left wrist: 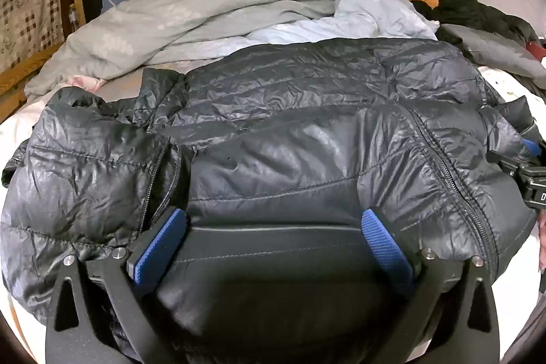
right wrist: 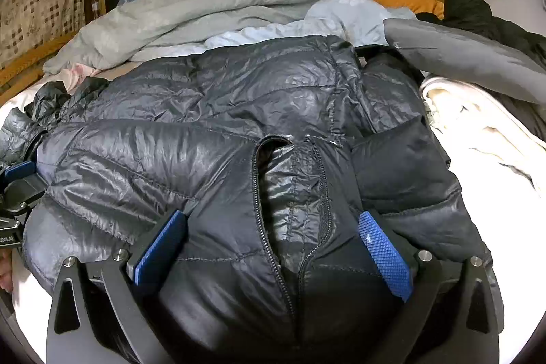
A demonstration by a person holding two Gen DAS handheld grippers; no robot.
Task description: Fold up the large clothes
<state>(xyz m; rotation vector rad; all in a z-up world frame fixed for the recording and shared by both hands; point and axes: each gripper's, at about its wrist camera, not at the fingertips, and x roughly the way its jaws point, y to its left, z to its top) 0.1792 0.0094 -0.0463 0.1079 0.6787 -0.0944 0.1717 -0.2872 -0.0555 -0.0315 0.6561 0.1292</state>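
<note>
Two views showed the same moment: you had both grippers down on a black puffer jacket (left wrist: 290, 132) spread across the bed, partway through folding it, by my reading.

In the left wrist view, the jacket filled the middle and lower frame, its hem bulging up between your fingers. Your left gripper (left wrist: 274, 227) stood with its jaws spread as wide as they go, blue pads (left wrist: 160, 244) either side of the padded fabric and not visibly pinching it. I judged that you had laid a fold and let go. The gripper pointed forward and downward across the garment. At the right edge, part of your other gripper showed beside the jacket. A grey-blue duvet (left wrist: 191, 12) lay heaped in the upper frame behind the jacket.

In the right wrist view, the jacket (right wrist: 211, 132) again took the centre, with its open zipper (right wrist: 262, 193) running down between the fingers. Your right gripper (right wrist: 273, 231) was likewise fully spread, the fabric swelling between the pads without a pinch that I could see, and angled downward like the left. A white garment (right wrist: 477, 125) lay at right, a dark grey one (right wrist: 460, 53) above it.

Your next move likely called for picking a fresh edge, perhaps a sleeve or side, and closing firmly: slippery, puffy fabric tends to slide out.
</note>
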